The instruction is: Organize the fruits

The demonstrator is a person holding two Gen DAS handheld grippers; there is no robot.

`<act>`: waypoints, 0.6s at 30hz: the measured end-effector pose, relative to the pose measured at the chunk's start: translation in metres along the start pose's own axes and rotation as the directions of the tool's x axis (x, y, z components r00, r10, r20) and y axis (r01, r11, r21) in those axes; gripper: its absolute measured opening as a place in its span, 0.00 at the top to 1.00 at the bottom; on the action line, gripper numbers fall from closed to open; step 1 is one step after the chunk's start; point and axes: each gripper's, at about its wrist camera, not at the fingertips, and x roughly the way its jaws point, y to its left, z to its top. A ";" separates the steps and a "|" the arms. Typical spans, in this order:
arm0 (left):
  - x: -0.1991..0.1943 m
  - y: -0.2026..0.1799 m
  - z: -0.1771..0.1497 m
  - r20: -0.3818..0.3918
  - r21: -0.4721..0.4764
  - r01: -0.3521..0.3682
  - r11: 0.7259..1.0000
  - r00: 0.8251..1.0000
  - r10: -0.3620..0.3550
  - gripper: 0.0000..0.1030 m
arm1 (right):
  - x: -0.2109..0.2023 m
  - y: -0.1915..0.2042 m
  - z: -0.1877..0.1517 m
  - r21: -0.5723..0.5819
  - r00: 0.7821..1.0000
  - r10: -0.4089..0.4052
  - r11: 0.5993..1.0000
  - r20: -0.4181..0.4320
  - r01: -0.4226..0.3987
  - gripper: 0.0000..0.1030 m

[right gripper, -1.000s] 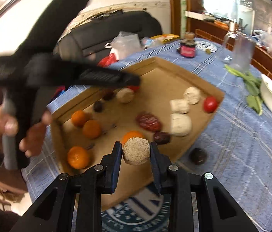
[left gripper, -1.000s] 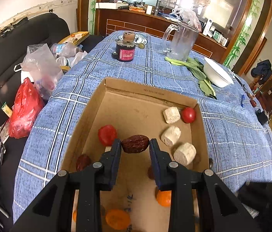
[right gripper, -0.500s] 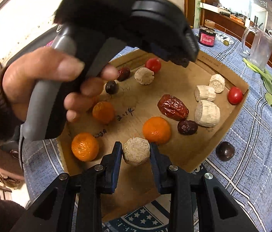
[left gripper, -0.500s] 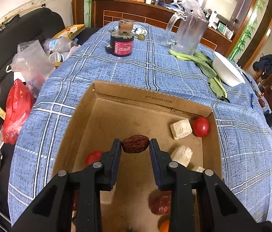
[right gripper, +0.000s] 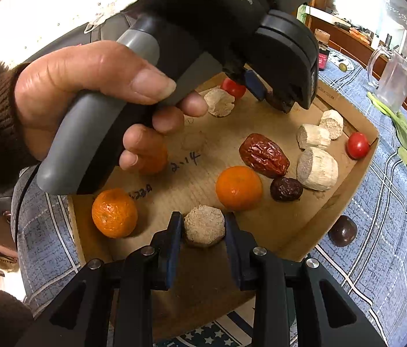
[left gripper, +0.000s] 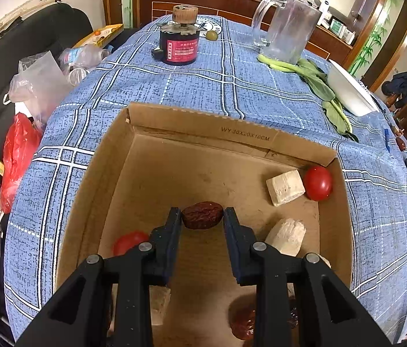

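The left gripper (left gripper: 202,217) pinches a red date (left gripper: 202,214) at frame centre above the cardboard box (left gripper: 203,121). The right gripper (right gripper: 203,225) pinches a tan cake (right gripper: 203,225) low in frame, beside a mandarin (right gripper: 238,188).

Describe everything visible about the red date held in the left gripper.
The red date is a wrinkled, dark reddish-brown dried fruit, oval, lying crosswise. The left gripper is shut on it, one of the fingers pressing each end. It hangs above the floor of the cardboard box, touching nothing else, near a cherry tomato and pale chunks below.
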 end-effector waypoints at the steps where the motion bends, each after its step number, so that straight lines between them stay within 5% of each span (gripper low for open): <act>1: 0.000 0.000 0.000 0.000 -0.001 0.001 1.000 1.000 -0.001 0.72 | 0.001 0.000 0.001 0.000 1.000 -0.002 1.000 -0.001 0.002 0.69; 6: -0.001 0.000 -0.001 -0.005 0.001 0.005 1.000 1.000 -0.005 0.70 | 0.002 0.001 0.001 0.012 1.000 -0.023 1.000 -0.008 0.023 0.69; 11: -0.015 -0.001 -0.008 0.029 0.007 -0.007 1.000 1.000 0.007 0.49 | -0.004 0.002 0.001 0.037 0.998 -0.067 0.997 -0.001 0.067 0.54; 18: -0.043 0.000 -0.024 0.086 0.000 -0.022 1.000 0.996 0.021 0.45 | -0.029 0.006 -0.006 0.098 0.988 -0.151 0.984 0.035 0.147 0.52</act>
